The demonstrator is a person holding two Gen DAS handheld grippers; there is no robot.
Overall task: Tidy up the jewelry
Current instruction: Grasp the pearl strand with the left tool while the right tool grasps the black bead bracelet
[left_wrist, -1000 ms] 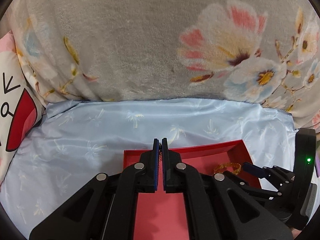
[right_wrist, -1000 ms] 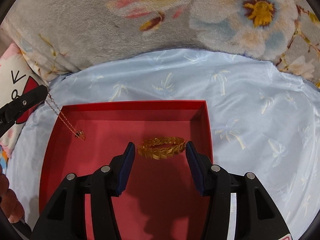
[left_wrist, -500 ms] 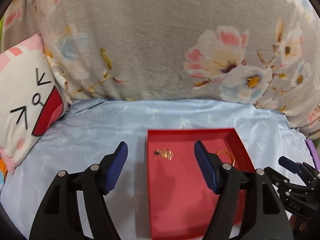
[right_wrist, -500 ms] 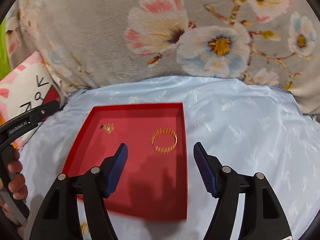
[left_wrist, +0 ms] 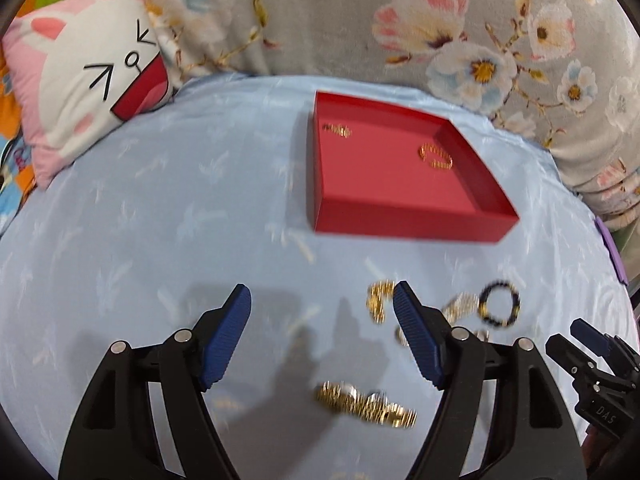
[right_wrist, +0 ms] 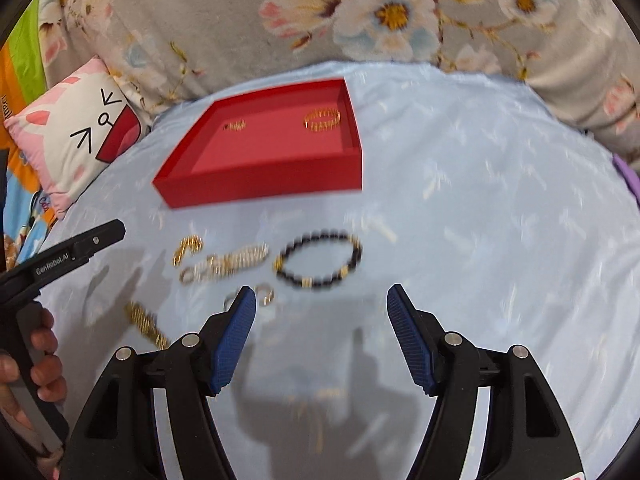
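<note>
A red tray [left_wrist: 412,224] [right_wrist: 264,190] lies on the light blue sheet. It holds a thin gold chain [left_wrist: 338,130] [right_wrist: 235,125] and a gold bangle [left_wrist: 435,156] [right_wrist: 322,119]. Loose jewelry lies on the sheet in front of the tray: a black bead bracelet [right_wrist: 318,258] [left_wrist: 500,306], a gold and silver link bracelet [right_wrist: 226,264], a small gold piece [right_wrist: 187,249] [left_wrist: 378,300], rings [right_wrist: 266,294] and a gold chain bracelet [left_wrist: 366,402] [right_wrist: 146,326]. My left gripper [left_wrist: 322,338] is open and empty above the sheet. My right gripper [right_wrist: 320,336] is open and empty, just short of the black bracelet.
A grey flowered blanket [left_wrist: 320,12] is piled up behind the sheet. A pink and white cartoon cushion [left_wrist: 80,80] lies at the back left. A purple object [right_wrist: 626,172] sits at the sheet's right edge.
The left gripper opened and let the thin chain drop into the tray. Both grippers then drew back from the tray, so the loose jewelry in front came into view.
</note>
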